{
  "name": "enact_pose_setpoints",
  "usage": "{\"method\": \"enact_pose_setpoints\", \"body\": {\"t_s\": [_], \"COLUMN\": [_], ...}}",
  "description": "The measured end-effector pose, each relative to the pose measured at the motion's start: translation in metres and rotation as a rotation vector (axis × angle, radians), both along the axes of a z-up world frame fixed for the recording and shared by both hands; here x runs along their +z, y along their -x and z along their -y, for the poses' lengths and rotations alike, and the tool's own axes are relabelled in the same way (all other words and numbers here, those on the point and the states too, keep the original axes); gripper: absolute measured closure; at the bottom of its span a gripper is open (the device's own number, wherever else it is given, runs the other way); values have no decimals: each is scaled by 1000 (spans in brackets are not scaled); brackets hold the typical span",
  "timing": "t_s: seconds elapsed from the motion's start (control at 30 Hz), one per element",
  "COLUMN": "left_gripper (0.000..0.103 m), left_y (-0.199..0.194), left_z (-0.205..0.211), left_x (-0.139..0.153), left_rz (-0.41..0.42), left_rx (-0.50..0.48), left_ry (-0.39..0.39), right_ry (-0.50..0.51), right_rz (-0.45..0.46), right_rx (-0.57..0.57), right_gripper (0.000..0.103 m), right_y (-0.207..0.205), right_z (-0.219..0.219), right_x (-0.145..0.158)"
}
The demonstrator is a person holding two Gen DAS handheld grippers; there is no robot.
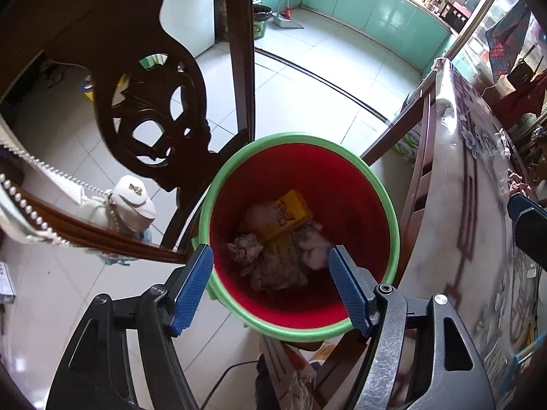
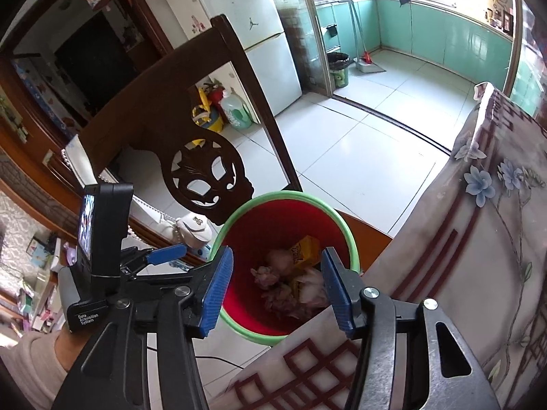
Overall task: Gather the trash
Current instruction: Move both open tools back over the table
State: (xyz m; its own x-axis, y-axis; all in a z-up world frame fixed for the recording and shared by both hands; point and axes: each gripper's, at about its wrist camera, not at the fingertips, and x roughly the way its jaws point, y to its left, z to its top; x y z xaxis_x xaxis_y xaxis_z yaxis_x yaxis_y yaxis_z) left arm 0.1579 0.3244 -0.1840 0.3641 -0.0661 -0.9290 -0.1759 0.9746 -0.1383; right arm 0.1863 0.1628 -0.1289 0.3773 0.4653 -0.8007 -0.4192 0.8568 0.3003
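A red bin with a green rim stands on the floor between a chair and the table; it also shows in the right wrist view. Inside lie crumpled tissues and a yellow box, seen in the right wrist view too. My left gripper is open and empty, right above the bin's mouth. My right gripper is open and empty, above the bin's near side at the table edge. The left gripper's blue fingertip shows in the right wrist view.
A dark carved wooden chair stands left of the bin, with a white pearl-trimmed bag on it. The table with a flowered cloth is at the right. White tiled floor leads to the kitchen; a fridge is behind.
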Motion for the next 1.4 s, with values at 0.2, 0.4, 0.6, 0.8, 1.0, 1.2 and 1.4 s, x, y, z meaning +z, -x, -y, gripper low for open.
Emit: {"method": "enact_pose_setpoints", "body": {"t_s": [0.2, 0.4, 0.6, 0.8, 1.0, 1.2, 1.4], "left_gripper": [33, 33, 33, 33, 33, 33, 33], "left_y": [23, 60, 95, 100, 89, 82, 71], "left_z": [6, 28, 74, 144, 222, 286, 327], "left_x": [13, 29, 42, 52, 72, 95, 113], "left_rz": [22, 36, 33, 57, 117, 173, 220], "left_rx": [35, 46, 36, -58, -202, -330, -403], "left_ry": [-13, -34, -16, 24, 59, 73, 62], "right_ry": [2, 19, 18, 18, 55, 139, 216], "right_rz": [21, 59, 68, 57, 68, 98, 141], "right_rx": [-23, -63, -101, -174, -277, -406, -520], "right_gripper": [50, 50, 50, 50, 50, 50, 43], "right_y": [19, 44, 71, 95, 114, 115, 84], "right_z": [26, 74, 131, 200, 278, 365, 441], "right_x": [11, 24, 32, 30, 28, 30, 34]}}
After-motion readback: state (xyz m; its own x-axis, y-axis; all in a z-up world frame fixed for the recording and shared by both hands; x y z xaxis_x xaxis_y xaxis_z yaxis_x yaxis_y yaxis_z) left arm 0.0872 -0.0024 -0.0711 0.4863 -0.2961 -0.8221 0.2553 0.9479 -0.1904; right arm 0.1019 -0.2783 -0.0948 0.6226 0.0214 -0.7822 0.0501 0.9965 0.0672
